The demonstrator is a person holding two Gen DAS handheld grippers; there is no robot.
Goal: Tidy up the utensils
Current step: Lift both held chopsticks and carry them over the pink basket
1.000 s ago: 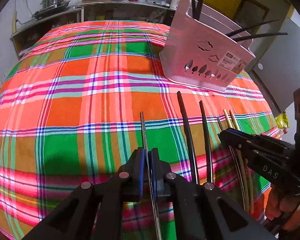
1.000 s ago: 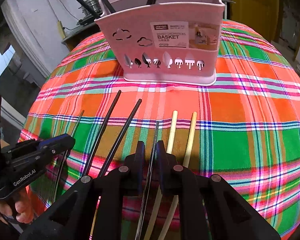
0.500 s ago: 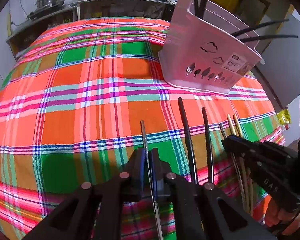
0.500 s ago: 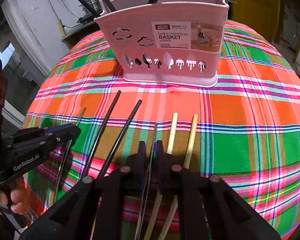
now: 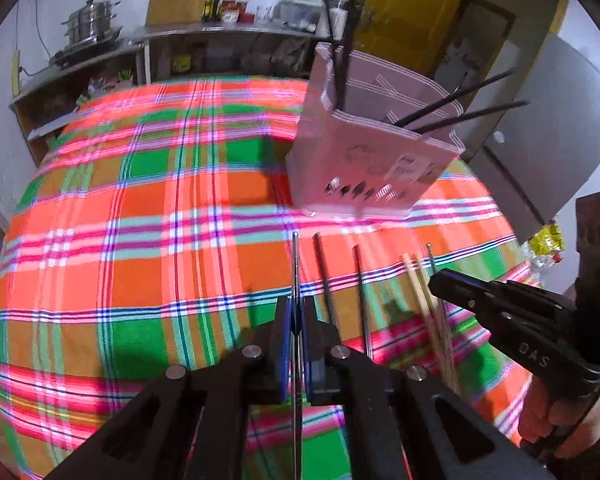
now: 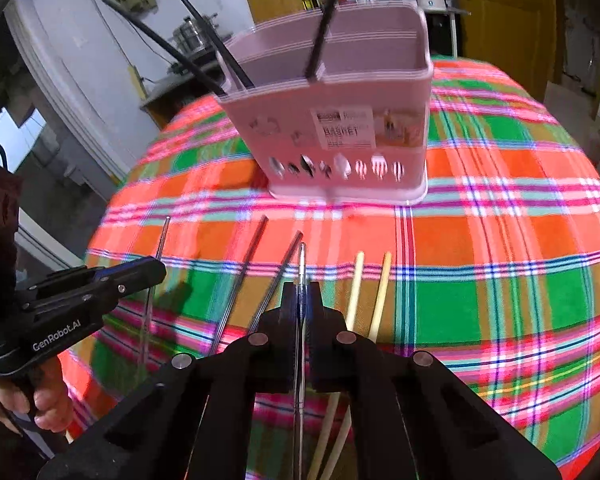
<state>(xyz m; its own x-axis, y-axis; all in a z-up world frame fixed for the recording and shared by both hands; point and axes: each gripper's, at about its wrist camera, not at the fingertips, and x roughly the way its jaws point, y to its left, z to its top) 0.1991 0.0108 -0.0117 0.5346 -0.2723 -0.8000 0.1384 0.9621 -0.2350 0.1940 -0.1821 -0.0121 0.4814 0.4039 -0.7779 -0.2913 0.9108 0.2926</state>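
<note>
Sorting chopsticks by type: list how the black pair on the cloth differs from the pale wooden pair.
The black pair is dark and lies left of the right gripper; the wooden pair is pale and lies right of it. The black sticks reach nearer the pink basket. Both pairs lie flat, ungripped.

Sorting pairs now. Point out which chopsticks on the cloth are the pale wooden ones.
The wooden pair, right of the right gripper; the others are black or metal.

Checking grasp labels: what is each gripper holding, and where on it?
Left gripper: shut on a metal chopstick, gripped partway along, tip forward. Right gripper: shut on another metal chopstick, likewise mid-shaft.
</note>
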